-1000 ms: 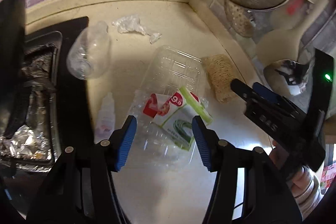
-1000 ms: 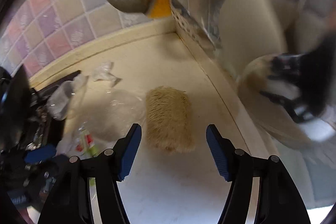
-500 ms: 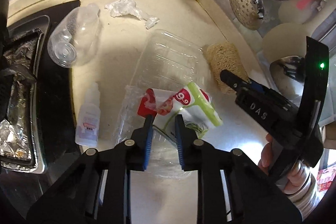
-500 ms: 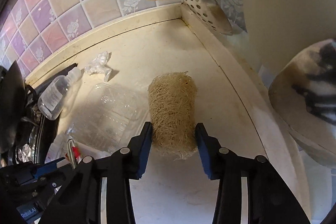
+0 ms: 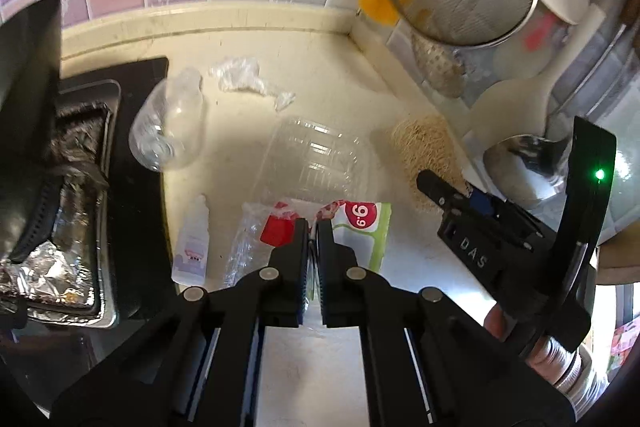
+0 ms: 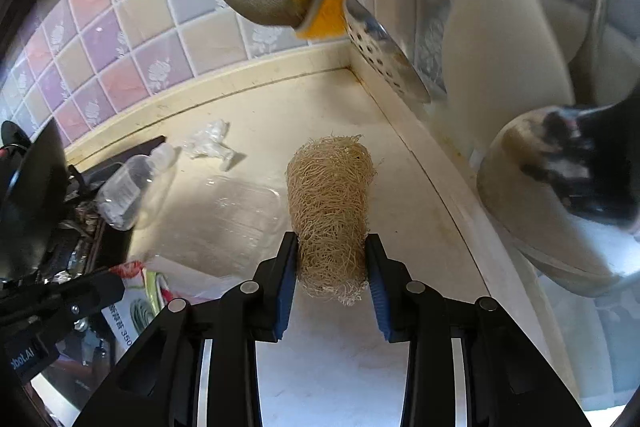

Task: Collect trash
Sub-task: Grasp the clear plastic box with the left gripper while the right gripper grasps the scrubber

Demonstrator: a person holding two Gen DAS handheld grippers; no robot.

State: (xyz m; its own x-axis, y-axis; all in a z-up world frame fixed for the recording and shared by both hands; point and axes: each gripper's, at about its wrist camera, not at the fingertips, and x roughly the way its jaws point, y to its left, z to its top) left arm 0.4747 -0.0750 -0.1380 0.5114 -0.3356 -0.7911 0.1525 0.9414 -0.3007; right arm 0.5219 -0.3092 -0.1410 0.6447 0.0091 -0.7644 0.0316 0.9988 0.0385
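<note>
Trash mostly uncollected: my left tongs (image 5: 313, 227) pinch shut on the red-and-green printed wrapper (image 5: 362, 227); my right tongs (image 6: 332, 267) are closing on the tan fibrous loofah scrubber (image 6: 330, 203); ahead, the clear plastic bottle (image 5: 168, 131) and crumpled white film (image 5: 244, 77) remain on the cream counter (image 5: 320, 59).

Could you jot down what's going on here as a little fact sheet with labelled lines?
Place: kitchen counter in a tiled corner
Left gripper: shut on the clear wrapper
Right gripper: closing on the loofah scrubber, pads pressing its sides
Still lying loose: empty bottle, crumpled film, dropper bottle, clear tray
</note>
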